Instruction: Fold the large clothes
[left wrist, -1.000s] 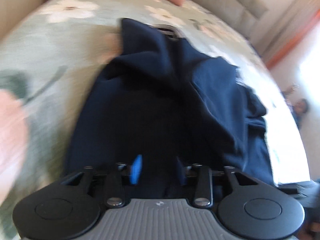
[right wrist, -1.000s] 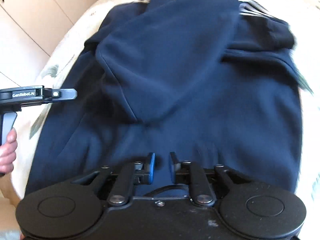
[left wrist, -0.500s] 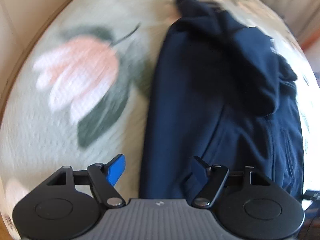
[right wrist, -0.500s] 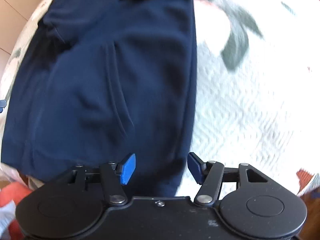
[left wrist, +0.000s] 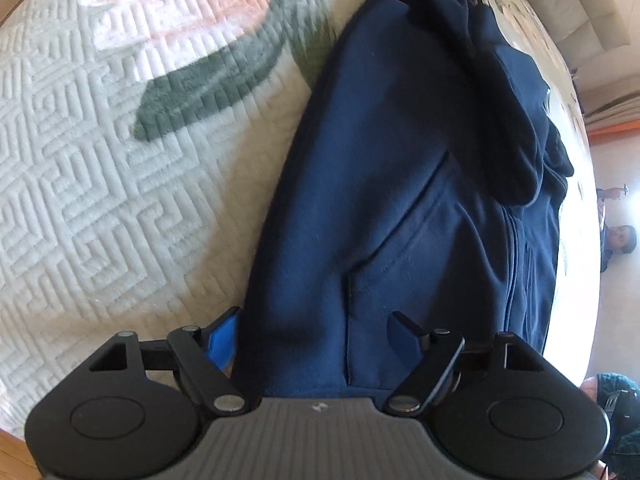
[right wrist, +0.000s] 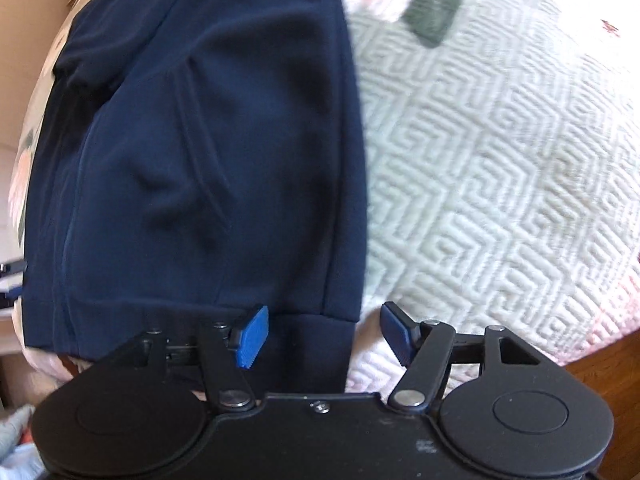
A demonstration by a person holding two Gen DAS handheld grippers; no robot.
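left gripper point(left wrist: 316, 338) with black round sides, grey ridged middle, blue pads, silver screws, right gripper point(right wrist: 324, 332) all black, blue toothed pads, small screw in its middle

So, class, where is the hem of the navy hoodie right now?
The navy hoodie lies on the quilted bedspread; in the right wrist view its hem corner sits between the right gripper's fingers.

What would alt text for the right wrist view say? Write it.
A navy garment lies on a pale quilted bedspread, its bottom corner between the closing jaws of the right gripper, which do not yet press it.
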